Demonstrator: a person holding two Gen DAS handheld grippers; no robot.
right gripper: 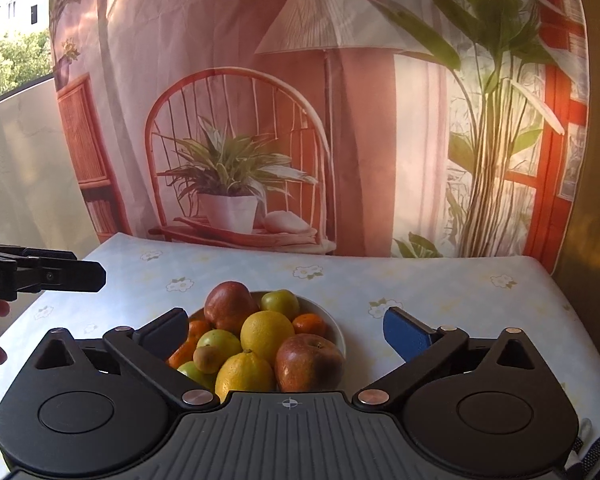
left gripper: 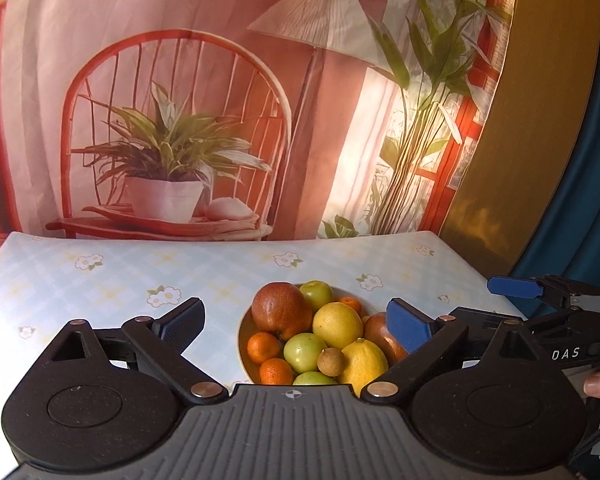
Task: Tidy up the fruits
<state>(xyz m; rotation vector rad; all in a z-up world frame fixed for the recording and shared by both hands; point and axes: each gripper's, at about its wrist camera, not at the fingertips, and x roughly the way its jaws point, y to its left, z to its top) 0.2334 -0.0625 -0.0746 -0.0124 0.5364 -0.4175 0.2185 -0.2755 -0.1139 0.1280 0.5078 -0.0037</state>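
Note:
A white bowl (left gripper: 242, 330) (right gripper: 340, 334) piled with fruit sits on the table. It holds red apples (left gripper: 281, 310) (right gripper: 309, 362), yellow lemons (left gripper: 337, 325) (right gripper: 266, 331), green fruits (left gripper: 304, 352) (right gripper: 281, 304), small oranges (left gripper: 262, 347) (right gripper: 309, 324) and a small brown fruit (left gripper: 331, 361) (right gripper: 207, 358). My left gripper (left gripper: 296, 326) is open and empty, its fingers either side of the bowl, above it. My right gripper (right gripper: 288, 334) is open and empty, also hovering just before the bowl. The right gripper shows at the right of the left wrist view (left gripper: 540, 300); the left one shows at the left of the right wrist view (right gripper: 60, 274).
The table has a pale blue flowered cloth (left gripper: 100, 280) (right gripper: 440, 300). A printed backdrop of a chair, plant and lamp (left gripper: 180, 140) hangs right behind the table's far edge. A yellow and blue wall (left gripper: 540, 120) stands at the right.

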